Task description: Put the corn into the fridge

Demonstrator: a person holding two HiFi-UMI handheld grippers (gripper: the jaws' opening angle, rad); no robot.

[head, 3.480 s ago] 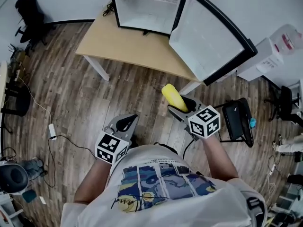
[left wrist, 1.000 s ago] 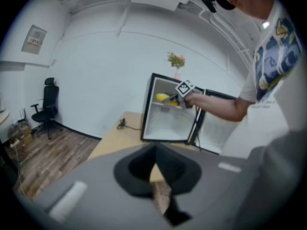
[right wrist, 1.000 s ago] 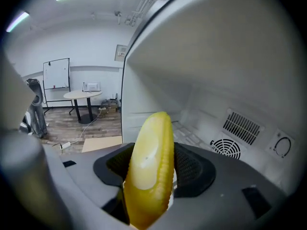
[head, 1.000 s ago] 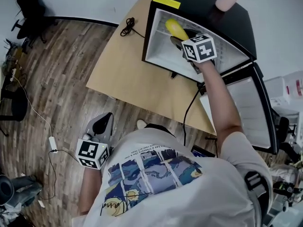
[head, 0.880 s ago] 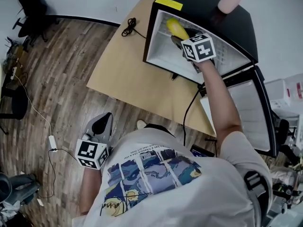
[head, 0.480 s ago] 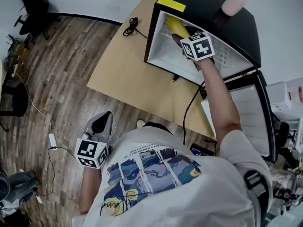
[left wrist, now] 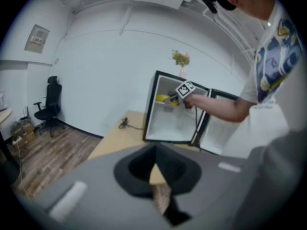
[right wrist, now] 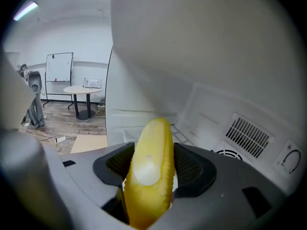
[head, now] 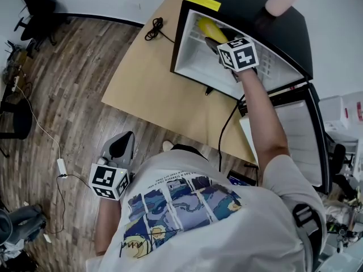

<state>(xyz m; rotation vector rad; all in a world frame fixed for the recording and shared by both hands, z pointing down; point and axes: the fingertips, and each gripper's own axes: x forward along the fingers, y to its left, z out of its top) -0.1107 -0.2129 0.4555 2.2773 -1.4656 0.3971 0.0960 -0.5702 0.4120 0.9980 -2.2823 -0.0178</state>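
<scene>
A yellow corn cob [right wrist: 151, 171] sits clamped between the jaws of my right gripper [right wrist: 152, 169], which is shut on it. In the head view the corn [head: 210, 29] is inside the upper part of the open black fridge [head: 249, 4], above a wire shelf, with the right gripper [head: 218, 38] reaching in. From the left gripper view the corn [left wrist: 163, 98] shows small inside the fridge [left wrist: 170, 111]. My left gripper [head: 119, 147] hangs low by the person's side over the wooden floor, its jaws together with nothing between them.
The fridge stands on a light wooden table [head: 153, 78]; its door [head: 303, 135] is swung open to the right. A black cable [head: 154, 30] lies on the table. A pink pot [head: 278, 0] with a plant stands on the fridge top. Office chairs [head: 31, 7] stand at far left.
The right gripper has carried the corn from in front of the person up into the fridge, and over the last second a little deeper. The left gripper has stayed low.
</scene>
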